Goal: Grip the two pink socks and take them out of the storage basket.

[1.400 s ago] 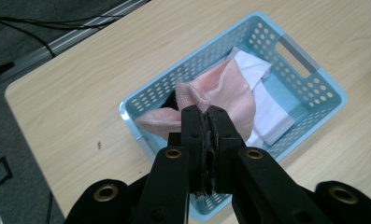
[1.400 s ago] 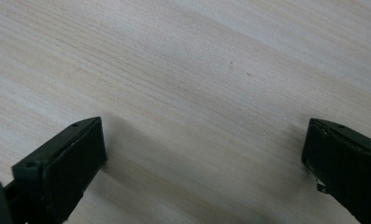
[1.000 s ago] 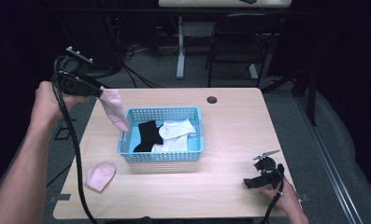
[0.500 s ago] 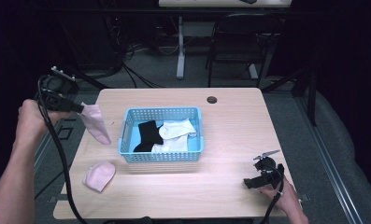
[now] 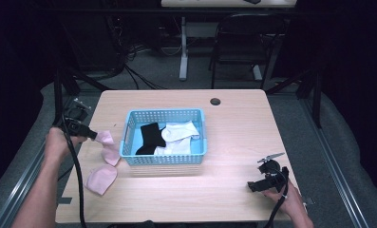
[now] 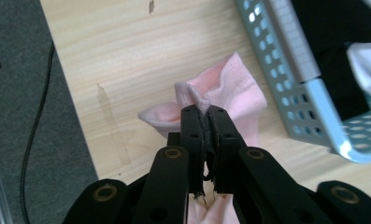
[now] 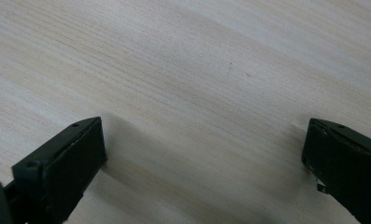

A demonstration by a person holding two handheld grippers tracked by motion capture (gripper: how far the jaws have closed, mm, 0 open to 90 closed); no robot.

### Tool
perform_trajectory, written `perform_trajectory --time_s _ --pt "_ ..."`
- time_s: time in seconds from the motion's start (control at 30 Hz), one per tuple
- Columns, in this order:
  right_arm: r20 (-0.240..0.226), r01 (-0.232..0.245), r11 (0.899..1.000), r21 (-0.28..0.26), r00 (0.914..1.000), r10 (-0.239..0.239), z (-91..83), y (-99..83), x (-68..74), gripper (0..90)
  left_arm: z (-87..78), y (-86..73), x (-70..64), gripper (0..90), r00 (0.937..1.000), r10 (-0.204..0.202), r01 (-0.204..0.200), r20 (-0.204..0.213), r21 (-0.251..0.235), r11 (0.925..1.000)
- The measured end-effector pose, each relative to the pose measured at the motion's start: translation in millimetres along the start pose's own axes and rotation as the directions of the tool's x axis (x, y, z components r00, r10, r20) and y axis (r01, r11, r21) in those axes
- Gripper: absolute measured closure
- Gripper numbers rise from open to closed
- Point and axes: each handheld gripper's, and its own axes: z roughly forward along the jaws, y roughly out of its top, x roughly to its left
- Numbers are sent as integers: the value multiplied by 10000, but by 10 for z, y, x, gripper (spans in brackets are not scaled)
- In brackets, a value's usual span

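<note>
Since the earlier frames the left gripper (image 5: 92, 135) is coming down from beside the blue basket (image 5: 129, 142) toward the worktop (image 5: 233, 190), bringing a pink sock (image 6: 230, 88) with it. Its jaws are clamped on a fold of that sock, which is now draping onto the wood just left of the basket, near a second pink sock (image 5: 100, 179) lying flat. A risk: the thin pinch may be catching fabric in the jaws, so the sock could be dragging along on release, or landing bunched against the basket wall. The left forearm is reaching forward along the worktop's left edge, hand low. The right gripper (image 5: 267, 178) is resting near the front right corner, jaws spread wide over bare wood
</note>
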Motion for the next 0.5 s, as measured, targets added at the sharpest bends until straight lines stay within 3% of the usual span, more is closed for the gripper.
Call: perform_trajectory --time_s 0.1,0.2,0.33,0.5 --pt "-3 0 10000 -2 10000 0 0 0 0 0 167 -55 45 853 9994 -328 327 66 77 9994" --pt "-6 1 10000 -5 10000 -1 0 -1 0 0 233 -84 70 827 9989 -463 461 110 143 9988" --pt "-8 10 10000 -4 10000 -10 0 0 -1 0 334 -169 99 755 9979 -582 582 279 9 9983" --pt "10 -9 10000 -2 10000 9 0 0 0 0 388 -265 105 590 9972 -695 699 278 -131 9975"
